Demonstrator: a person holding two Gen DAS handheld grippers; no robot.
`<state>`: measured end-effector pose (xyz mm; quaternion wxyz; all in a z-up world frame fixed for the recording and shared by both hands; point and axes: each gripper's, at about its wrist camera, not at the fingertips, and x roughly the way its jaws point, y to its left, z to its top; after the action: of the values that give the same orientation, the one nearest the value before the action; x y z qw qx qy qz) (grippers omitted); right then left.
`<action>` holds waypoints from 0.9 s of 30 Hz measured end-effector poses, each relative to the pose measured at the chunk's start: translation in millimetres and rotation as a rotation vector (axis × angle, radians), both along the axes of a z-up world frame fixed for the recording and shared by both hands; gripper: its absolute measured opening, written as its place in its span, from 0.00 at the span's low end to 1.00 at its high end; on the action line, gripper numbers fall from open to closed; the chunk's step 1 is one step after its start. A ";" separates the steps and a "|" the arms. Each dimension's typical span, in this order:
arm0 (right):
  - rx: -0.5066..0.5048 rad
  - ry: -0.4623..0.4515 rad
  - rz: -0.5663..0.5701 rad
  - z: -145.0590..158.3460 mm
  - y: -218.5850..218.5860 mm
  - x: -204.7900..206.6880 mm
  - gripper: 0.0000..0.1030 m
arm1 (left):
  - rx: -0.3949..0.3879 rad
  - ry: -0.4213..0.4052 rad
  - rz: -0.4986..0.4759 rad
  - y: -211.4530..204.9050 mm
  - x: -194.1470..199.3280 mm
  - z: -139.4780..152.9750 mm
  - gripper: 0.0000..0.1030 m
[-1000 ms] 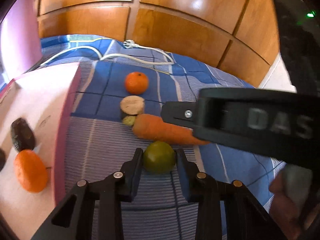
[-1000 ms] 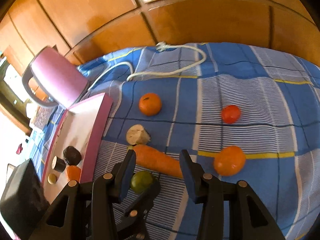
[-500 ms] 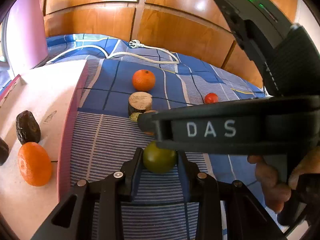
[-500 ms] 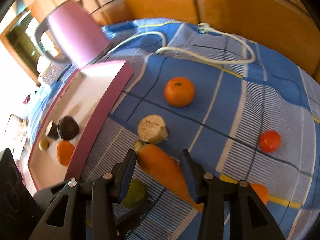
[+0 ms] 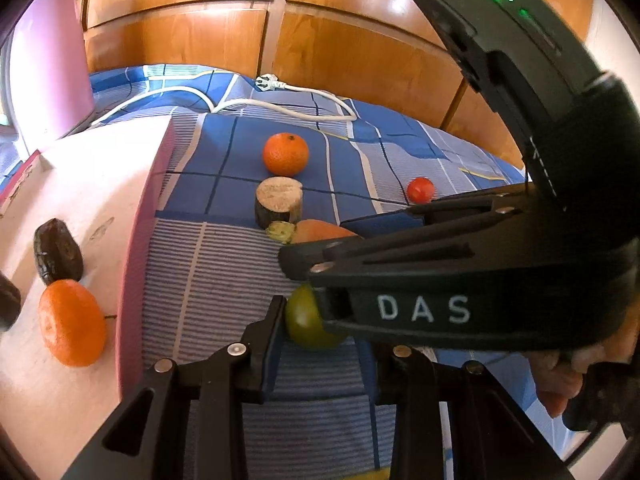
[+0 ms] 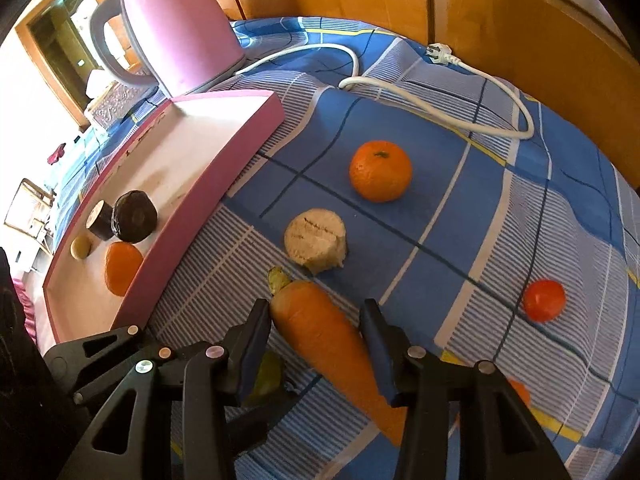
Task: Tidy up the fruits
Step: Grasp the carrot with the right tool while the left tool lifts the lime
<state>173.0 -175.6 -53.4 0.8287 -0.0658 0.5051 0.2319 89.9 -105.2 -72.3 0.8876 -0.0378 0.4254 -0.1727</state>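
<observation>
A green round fruit (image 5: 304,322) sits on the blue checked cloth with my left gripper (image 5: 318,314) shut on it. The left finger presses its side; the right finger is hidden behind the other tool. My right gripper (image 6: 314,312) points steeply down and stands open astride the thick end of a carrot (image 6: 324,340). The carrot lies slantwise between the fingers, close to the left one, and is not squeezed. The pink tray (image 5: 132,280) to the left holds an orange (image 5: 72,322) and a dark fruit (image 5: 58,256). The green fruit (image 6: 268,376) shows just left of the carrot.
Loose on the cloth are an orange (image 6: 380,170), a cut beige stump (image 6: 316,240) and a small red tomato (image 6: 544,300). Another orange (image 6: 520,392) peeks out behind the right finger. A pink kettle (image 6: 180,28) and its white cord (image 6: 440,100) lie at the back by the wooden wall.
My right gripper has rolled and come down over the carrot, which now lies between its fingers. Its body now covers more of the left wrist view. My left gripper has kept still on the green fruit.
</observation>
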 end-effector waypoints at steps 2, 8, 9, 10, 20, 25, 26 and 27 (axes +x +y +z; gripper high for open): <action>-0.001 0.004 -0.019 -0.2 -4.8 -4.4 0.45 | 0.004 0.002 -0.004 1.3 -4.4 1.0 0.32; 0.006 0.030 -0.084 -0.4 -22.7 -26.4 0.44 | 0.020 0.005 -0.020 1.8 -18.1 3.2 0.32; 0.005 0.039 -0.097 -1.2 -25.7 -31.8 0.44 | 0.019 0.006 -0.022 1.8 -19.9 3.3 0.32; 0.007 0.046 -0.112 -1.4 -29.7 -36.9 0.44 | 0.018 0.007 -0.024 1.4 -21.2 3.4 0.32; 0.078 0.120 -0.252 -3.2 -60.9 -80.3 0.45 | 0.038 0.002 -0.039 -0.6 -31.5 2.8 0.32; 0.062 0.097 -0.245 -3.1 -62.4 -90.9 0.45 | 0.046 0.002 -0.044 0.5 -37.0 4.2 0.32; 0.054 0.089 -0.239 -2.9 -62.2 -93.3 0.45 | 0.048 0.001 -0.044 0.5 -37.6 4.2 0.32; 0.047 0.077 -0.233 -3.0 -61.8 -95.6 0.45 | 0.051 0.001 -0.043 0.5 -38.5 4.3 0.32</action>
<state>77.4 -237.3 -56.4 0.8312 0.0217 0.5353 0.1482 51.4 -104.8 -68.0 0.8840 -0.0062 0.4310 -0.1810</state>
